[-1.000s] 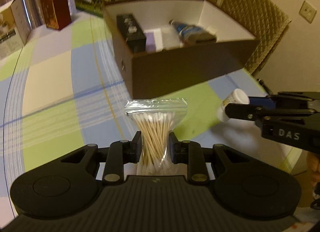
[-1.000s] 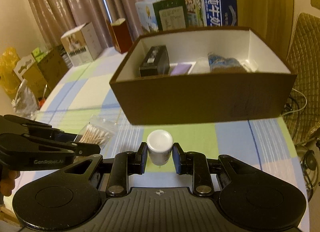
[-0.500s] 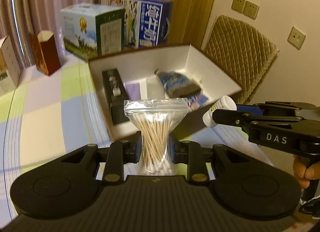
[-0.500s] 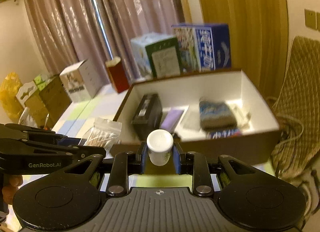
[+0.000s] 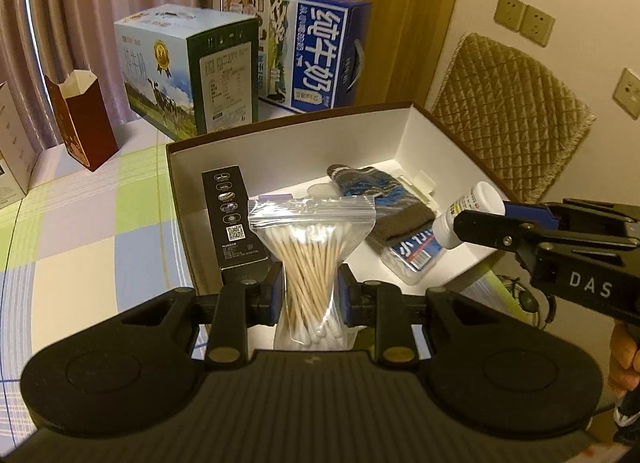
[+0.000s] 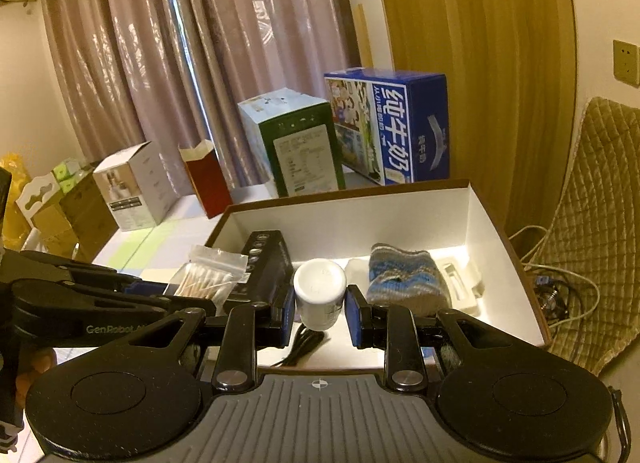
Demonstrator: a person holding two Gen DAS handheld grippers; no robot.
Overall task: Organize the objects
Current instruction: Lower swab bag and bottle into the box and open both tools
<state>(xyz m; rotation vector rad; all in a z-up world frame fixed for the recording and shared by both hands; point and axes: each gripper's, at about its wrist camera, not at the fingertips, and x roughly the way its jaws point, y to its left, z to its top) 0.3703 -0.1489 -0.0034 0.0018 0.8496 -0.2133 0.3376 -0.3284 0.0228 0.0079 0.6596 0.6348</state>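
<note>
one upright swab bag (image 5: 311, 263), sticks vertical

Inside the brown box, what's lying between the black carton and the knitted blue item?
In the left wrist view, a purple flat item and a clear plastic piece lie between the black carton and the knitted item; the swab bag partly hides them.

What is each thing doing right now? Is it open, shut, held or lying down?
Left gripper: shut on the bag.
Cotton swab bag: zip sealed, held upright.
Right gripper: shut on the bottle.
White bottle: capped, held above the box.
Brown box: open, no lid.
Black carton: closed, lying in the box.
Knit glove: lying in the box.
</note>
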